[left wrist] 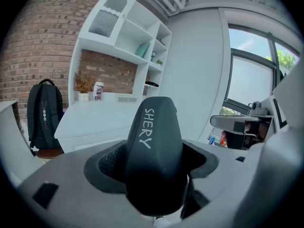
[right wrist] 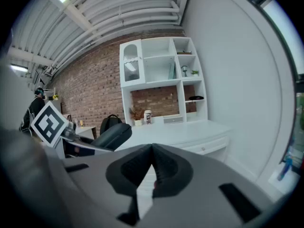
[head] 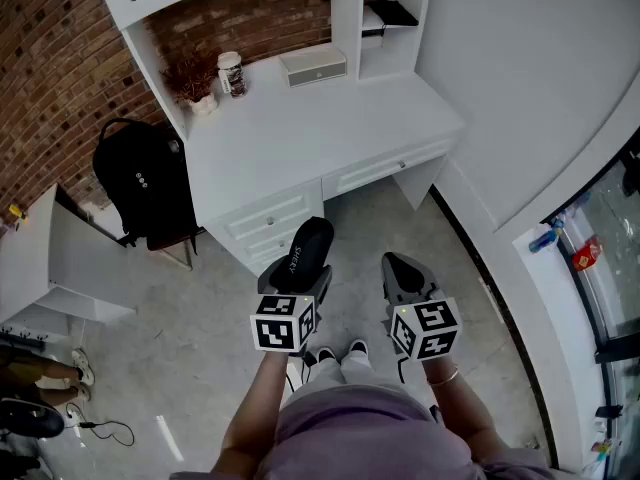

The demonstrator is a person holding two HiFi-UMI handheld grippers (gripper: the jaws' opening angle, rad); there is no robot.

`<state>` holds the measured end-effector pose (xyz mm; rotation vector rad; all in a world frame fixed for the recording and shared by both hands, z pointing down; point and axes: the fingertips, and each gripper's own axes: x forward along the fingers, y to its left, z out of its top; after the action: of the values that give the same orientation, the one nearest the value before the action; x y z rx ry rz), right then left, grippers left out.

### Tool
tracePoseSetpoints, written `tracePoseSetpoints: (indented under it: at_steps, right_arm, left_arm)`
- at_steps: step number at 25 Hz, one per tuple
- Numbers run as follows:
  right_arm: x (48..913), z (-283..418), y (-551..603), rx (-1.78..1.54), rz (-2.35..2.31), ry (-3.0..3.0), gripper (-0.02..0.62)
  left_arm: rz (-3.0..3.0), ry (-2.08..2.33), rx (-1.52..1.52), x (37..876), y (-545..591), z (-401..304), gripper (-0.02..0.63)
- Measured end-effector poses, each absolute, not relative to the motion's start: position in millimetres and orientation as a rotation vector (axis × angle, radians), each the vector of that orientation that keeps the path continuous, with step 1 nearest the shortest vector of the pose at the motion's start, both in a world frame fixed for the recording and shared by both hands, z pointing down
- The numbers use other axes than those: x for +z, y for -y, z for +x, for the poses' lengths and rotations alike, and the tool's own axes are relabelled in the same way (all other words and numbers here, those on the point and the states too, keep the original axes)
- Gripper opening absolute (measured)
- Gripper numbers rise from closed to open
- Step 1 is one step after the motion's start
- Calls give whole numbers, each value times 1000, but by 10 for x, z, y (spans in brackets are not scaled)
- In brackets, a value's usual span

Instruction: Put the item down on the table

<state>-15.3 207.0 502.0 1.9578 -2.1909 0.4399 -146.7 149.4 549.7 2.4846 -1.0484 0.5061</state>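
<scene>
A black oblong case (head: 306,244) with "SHERY" in white on its side sits between the jaws of my left gripper (head: 300,273), held in the air in front of the white desk (head: 300,133). In the left gripper view the case (left wrist: 154,146) fills the middle and sticks out past the left gripper (left wrist: 154,175), whose pads press its sides. My right gripper (head: 405,273) hangs beside it, to the right, above the floor. In its own view the right gripper (right wrist: 152,151) has its jaws together with nothing between them.
At the desk's back stand a dried plant (head: 195,80), a printed cup (head: 231,73) and a white box (head: 313,65). A black backpack (head: 140,183) rests on a chair left of the desk. A second white table (head: 60,258) is further left.
</scene>
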Motion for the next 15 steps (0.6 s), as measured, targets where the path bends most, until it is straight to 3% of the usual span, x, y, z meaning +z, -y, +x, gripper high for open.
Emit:
tracePoseSetpoints:
  at_steps: [15]
  right_arm:
    - [5098,263,-2006,610,2024,2213,3]
  left_arm:
    - [2460,1079,501,5461,-1482,-1249,342]
